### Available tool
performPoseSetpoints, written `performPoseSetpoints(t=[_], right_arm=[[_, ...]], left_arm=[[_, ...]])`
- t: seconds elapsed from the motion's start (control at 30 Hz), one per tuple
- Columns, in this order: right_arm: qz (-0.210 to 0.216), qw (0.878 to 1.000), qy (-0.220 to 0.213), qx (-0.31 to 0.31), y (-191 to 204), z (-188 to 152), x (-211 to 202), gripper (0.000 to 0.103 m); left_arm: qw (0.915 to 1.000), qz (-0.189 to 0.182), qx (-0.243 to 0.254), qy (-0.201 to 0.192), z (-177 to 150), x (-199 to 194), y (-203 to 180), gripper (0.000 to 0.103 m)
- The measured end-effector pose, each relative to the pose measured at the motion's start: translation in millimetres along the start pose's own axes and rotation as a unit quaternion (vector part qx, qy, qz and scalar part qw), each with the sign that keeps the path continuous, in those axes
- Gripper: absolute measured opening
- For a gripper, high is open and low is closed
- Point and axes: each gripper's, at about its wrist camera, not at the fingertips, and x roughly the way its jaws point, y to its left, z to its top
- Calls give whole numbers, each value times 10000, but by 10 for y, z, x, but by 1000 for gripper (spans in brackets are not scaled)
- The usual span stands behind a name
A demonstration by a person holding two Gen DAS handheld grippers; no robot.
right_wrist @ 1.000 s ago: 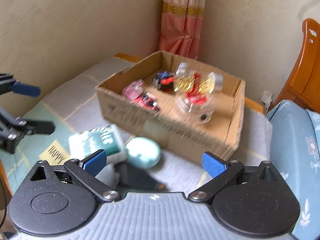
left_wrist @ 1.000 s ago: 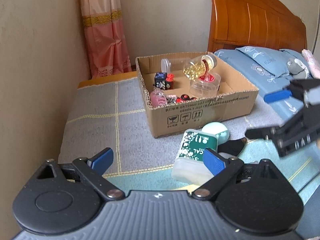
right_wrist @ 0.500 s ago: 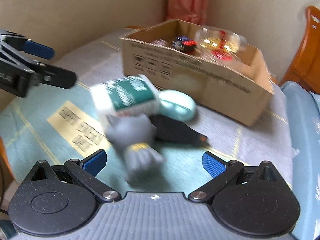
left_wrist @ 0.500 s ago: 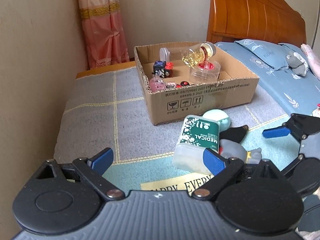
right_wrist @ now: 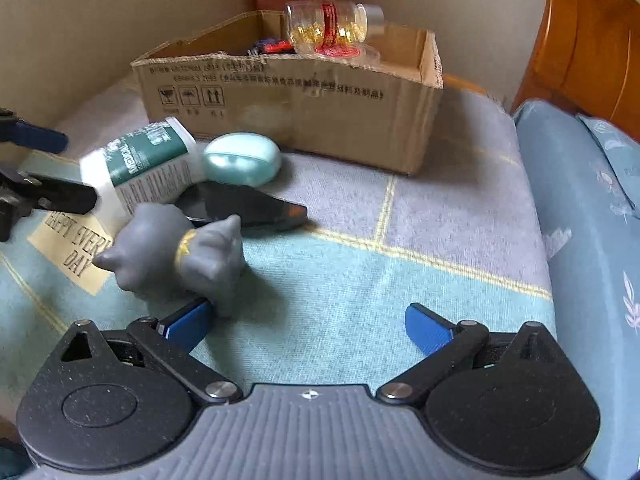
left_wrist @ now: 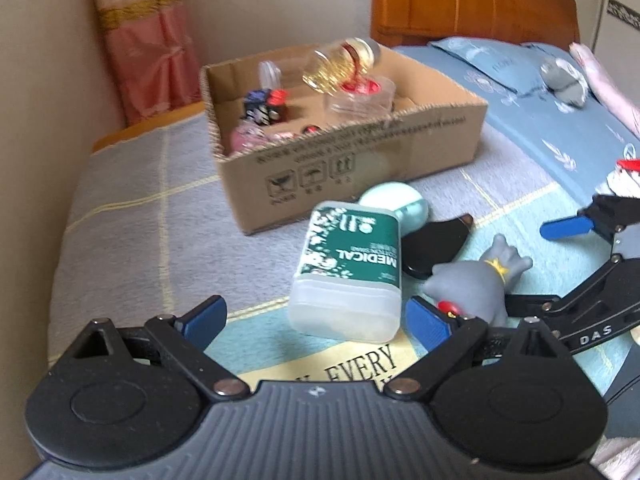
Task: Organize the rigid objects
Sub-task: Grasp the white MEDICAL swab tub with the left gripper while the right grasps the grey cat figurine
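Note:
A grey rubber toy figure lies on the mat just ahead of my right gripper's left finger; it also shows in the left wrist view. Behind it lie a green-labelled white medical box, a pale teal oval case and a flat black object. My right gripper is open and empty. My left gripper is open and empty, close to the medical box.
An open cardboard box stands behind, holding a jar of yellow capsules, a clear tub, a dice-like cube and small toys. A bed with blue bedding lies right. Wall at left.
My right gripper has dropped low and come close to the grey toy, which now lies by its left finger. My left gripper has moved nearer to the medical box.

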Motion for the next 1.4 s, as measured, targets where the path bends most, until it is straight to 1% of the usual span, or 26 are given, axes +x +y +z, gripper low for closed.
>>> performPoseSetpoints(t=[0.1, 0.17, 0.3, 0.4, 0.53, 0.6, 0.63, 0.73, 0.8, 0.83, 0.9, 1.0, 1.2, 1.27, 1.4], right_arm=[[1, 10000, -72, -14, 3, -13, 12, 103], [-9, 9998, -173, 2, 2, -47, 10, 103], [-37, 9994, -337, 38, 8, -85, -33, 103], [-80, 9993, -365, 88, 22, -82, -50, 103], [-97, 9991, -394, 105, 25, -88, -51, 103], [-104, 9990, -415, 107, 27, -93, -53, 103], [-103, 9990, -427, 105, 26, -97, -54, 103], [-113, 9988, -474, 109, 28, -114, -64, 103], [-124, 9987, -489, 114, 34, -121, -66, 103], [-129, 9987, -477, 119, 37, -119, -68, 103], [-123, 9989, -433, 108, 44, -117, -78, 103], [-44, 9993, -374, 28, 71, -135, -107, 103], [155, 9992, -318, -185, 189, -208, -176, 103], [199, 9990, -316, -241, 241, -213, -182, 103], [262, 9987, -303, -323, 331, -181, -167, 103]], left_arm=[[9999, -19, 73, 114, -9, 111, -26, 96], [9998, 113, 118, 142, -27, 151, -17, 96], [9997, 186, 6, 150, -68, 142, 112, 96], [9991, 369, -80, 167, -89, 152, 239, 96], [9964, 745, -328, 229, -102, 211, 430, 96], [9965, 685, -419, 241, -112, 212, 470, 96], [9973, 560, -407, 227, -117, 196, 459, 96], [9995, -73, -271, 161, -121, 129, 331, 96], [9991, -327, -258, 97, -88, 136, 244, 96], [9989, -389, -262, 84, -67, 155, 201, 96], [9987, -398, -299, 93, -9, 231, 136, 96], [9988, -295, -379, 101, 72, 349, 90, 96], [9974, -239, -677, -26, 205, 436, 71, 96], [9975, -156, -685, -91, 256, 472, 68, 96], [9982, 138, -562, -169, 332, 532, 53, 96]])
